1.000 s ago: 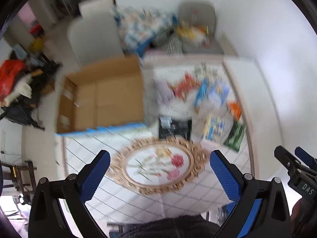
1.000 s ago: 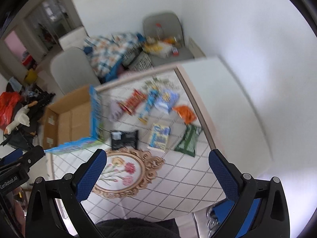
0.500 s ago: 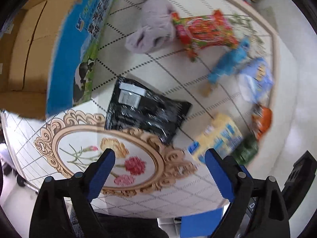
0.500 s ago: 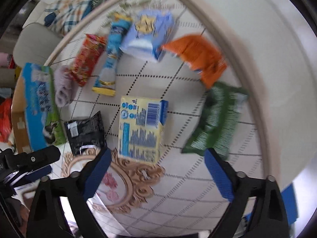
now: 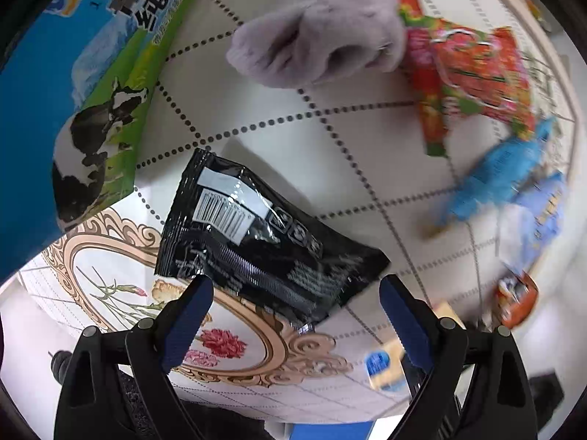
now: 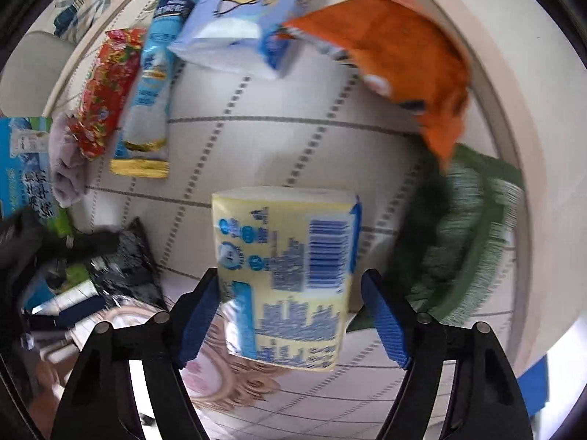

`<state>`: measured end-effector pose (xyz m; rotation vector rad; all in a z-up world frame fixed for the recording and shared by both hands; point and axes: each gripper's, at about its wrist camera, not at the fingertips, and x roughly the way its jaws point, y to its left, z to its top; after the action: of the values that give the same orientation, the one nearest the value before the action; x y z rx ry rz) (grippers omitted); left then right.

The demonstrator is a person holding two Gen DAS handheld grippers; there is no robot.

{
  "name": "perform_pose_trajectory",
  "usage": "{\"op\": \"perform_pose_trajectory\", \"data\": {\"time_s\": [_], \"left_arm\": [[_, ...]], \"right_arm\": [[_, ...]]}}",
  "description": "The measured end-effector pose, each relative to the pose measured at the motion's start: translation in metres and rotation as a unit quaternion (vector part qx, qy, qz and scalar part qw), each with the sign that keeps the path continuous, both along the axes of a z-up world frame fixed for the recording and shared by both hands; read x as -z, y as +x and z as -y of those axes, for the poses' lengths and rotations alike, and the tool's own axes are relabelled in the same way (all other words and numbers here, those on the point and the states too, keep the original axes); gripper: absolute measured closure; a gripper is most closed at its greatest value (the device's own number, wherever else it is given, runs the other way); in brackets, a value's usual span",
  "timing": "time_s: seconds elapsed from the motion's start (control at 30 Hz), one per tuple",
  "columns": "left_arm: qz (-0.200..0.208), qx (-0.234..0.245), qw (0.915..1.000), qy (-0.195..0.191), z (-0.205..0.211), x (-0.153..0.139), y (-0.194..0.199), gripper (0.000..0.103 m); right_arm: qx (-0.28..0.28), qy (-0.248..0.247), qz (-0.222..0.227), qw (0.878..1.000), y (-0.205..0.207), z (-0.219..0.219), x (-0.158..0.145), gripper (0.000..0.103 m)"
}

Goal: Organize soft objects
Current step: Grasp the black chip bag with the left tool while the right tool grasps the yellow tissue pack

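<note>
The left tongs (image 5: 295, 295) stood apart, their ribbed blue pads (image 5: 187, 317) either side of the lower edge of a glossy, crinkled black packet (image 5: 264, 242) without pressing it; the packet lay flat, partly over a gilt floral oval (image 5: 234, 344) printed on the worktop (image 5: 348, 146), whose cloth was pale with dotted diamond lines; the right tongs (image 6: 290, 293) were closing around a soft, block-shaped yellow tissue pack (image 6: 290, 267), the left pad about touching its side, the right pad still clear of it; one fuzzy lilac cloth (image 5: 323, 33) lay bunched beyond the black packet, touching one crinkly red-and-green printed packet (image 5: 473, 73); farther off lay one long pale-blue tube-shaped pack (image 6: 154, 69), one blue-and-white tissue pack (image 6: 242, 25), one orange pouch (image 6: 400, 58) and one blurred green pouch (image 6: 462, 242); one blue-and-green carton flap printed with a cow (image 5: 84, 110) stood at the left edge; compared with half a second earlier, both views had drawn nearer the worktop, and the right tongs had narrowed with the yellow pack now between them.
</note>
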<state>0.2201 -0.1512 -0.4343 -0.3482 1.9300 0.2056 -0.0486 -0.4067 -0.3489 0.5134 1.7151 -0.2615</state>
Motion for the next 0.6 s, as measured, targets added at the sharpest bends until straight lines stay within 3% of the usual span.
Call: {"op": "perform_pose_trajectory", "data": {"time_s": [0.13,0.27,0.43,0.6], "left_arm": [[-0.002,-0.013,0.9999,0.011,-0.003,0.011,-0.010,0.010],[0.005,0.009,0.9999,0.014,-0.006,0.011,-0.028,0.010],[-0.010,0.027,0.9994,0.020,-0.027,0.016,-0.087,0.010],[0.028,-0.040,0.9978,-0.044,-0.039,-0.013,-0.115,0.010]], "right_arm": [[-0.006,0.003,0.000,1.000,-0.002,0.001,0.003,0.024],[-0.019,-0.003,-0.001,1.000,-0.005,-0.001,0.006,0.024],[-0.038,-0.008,-0.004,0.999,-0.015,-0.014,0.007,0.024],[-0.047,-0.012,0.007,0.999,-0.020,-0.019,-0.001,0.024]]}}
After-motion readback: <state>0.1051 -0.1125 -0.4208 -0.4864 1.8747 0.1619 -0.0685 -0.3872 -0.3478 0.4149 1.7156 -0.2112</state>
